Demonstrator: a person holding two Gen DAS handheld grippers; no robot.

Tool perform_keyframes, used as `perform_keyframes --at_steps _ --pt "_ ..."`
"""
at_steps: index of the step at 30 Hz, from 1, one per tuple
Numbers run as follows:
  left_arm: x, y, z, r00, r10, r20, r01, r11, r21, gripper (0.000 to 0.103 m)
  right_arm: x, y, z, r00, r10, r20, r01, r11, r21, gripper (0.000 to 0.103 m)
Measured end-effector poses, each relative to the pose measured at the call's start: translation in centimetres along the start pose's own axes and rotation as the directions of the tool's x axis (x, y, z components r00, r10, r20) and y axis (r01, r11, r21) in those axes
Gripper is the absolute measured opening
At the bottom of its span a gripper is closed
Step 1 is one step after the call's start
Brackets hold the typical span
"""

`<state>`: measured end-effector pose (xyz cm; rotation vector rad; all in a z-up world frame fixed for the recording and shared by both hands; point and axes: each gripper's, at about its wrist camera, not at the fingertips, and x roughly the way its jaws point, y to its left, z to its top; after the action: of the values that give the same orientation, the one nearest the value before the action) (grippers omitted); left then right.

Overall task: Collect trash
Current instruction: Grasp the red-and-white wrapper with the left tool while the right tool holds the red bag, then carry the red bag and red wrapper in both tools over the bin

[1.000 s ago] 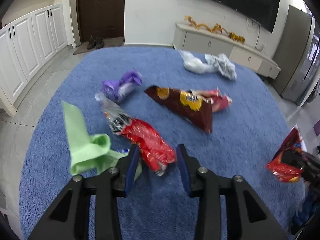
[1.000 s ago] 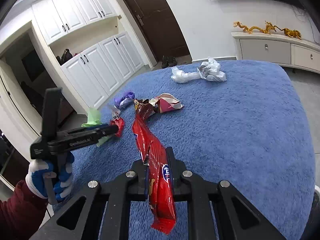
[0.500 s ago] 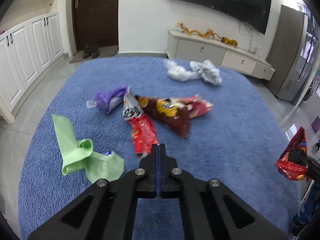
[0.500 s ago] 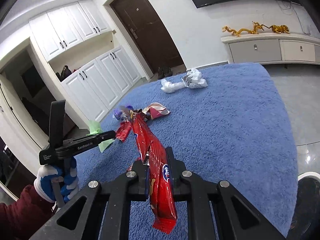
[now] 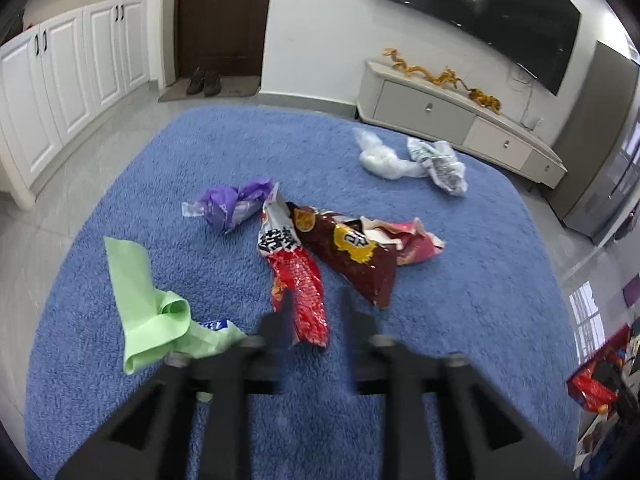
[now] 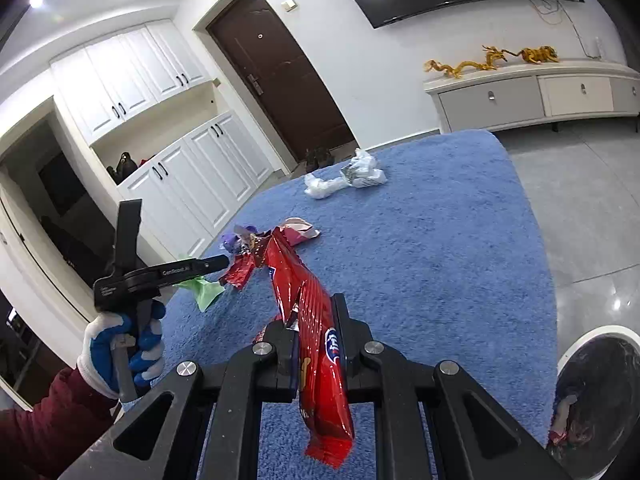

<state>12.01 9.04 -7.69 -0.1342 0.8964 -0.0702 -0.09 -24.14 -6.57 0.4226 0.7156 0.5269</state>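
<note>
My left gripper (image 5: pixel 316 308) is open and motion-blurred, its fingers either side of the near end of a red and white snack wrapper (image 5: pixel 296 276) on the blue rug (image 5: pixel 460 280). Beside it lie a dark brown chip bag (image 5: pixel 352 256), a purple wrapper (image 5: pixel 232 208), a green cloth (image 5: pixel 140 300) and crumpled white plastic (image 5: pixel 412 160). My right gripper (image 6: pixel 316 320) is shut on a long red wrapper (image 6: pixel 316 320), held above the rug. The right wrist view shows the left gripper (image 6: pixel 224 262) at the red and white wrapper (image 6: pixel 240 274).
A white-rimmed bin (image 6: pixel 596 392) with trash inside stands at the right of the rug. White cabinets (image 5: pixel 72 92) line the left wall. A low TV sideboard (image 5: pixel 460 120) stands behind the rug, a dark door (image 5: pixel 220 20) at the back.
My left gripper was open a second ago, shut half a second ago, and is open now, the red and white wrapper dragged upright-lengthwise. My right gripper keeps its red wrapper, swung towards the bin.
</note>
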Motion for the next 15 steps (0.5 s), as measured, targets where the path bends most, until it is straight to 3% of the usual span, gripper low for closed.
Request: perform_keyframes --at_steps 1,10,13,15 --pt "0.2 0.0 0.1 1.0 0.004 0.002 -0.004 1.0 -0.006 0.041 -0.1 -0.1 0.0 1.0 -0.002 0.002 0.002 1.0 0.003 0.013" --pt "3.1 -0.7 0.7 0.995 0.076 -0.072 -0.073 0.997 0.038 0.041 -0.2 -0.6 -0.2 1.0 -0.008 0.007 0.008 1.0 0.023 0.013" --pt "4.4 -1.3 0.4 0.989 0.098 -0.11 -0.09 0.993 0.078 0.039 -0.4 -0.7 -0.2 1.0 -0.012 0.009 0.011 1.0 0.023 0.013" --pt "4.6 -1.8 0.1 0.989 0.117 -0.093 -0.106 0.988 0.115 0.032 -0.4 -0.8 -0.2 1.0 -0.015 0.01 0.015 1.0 0.026 0.013"
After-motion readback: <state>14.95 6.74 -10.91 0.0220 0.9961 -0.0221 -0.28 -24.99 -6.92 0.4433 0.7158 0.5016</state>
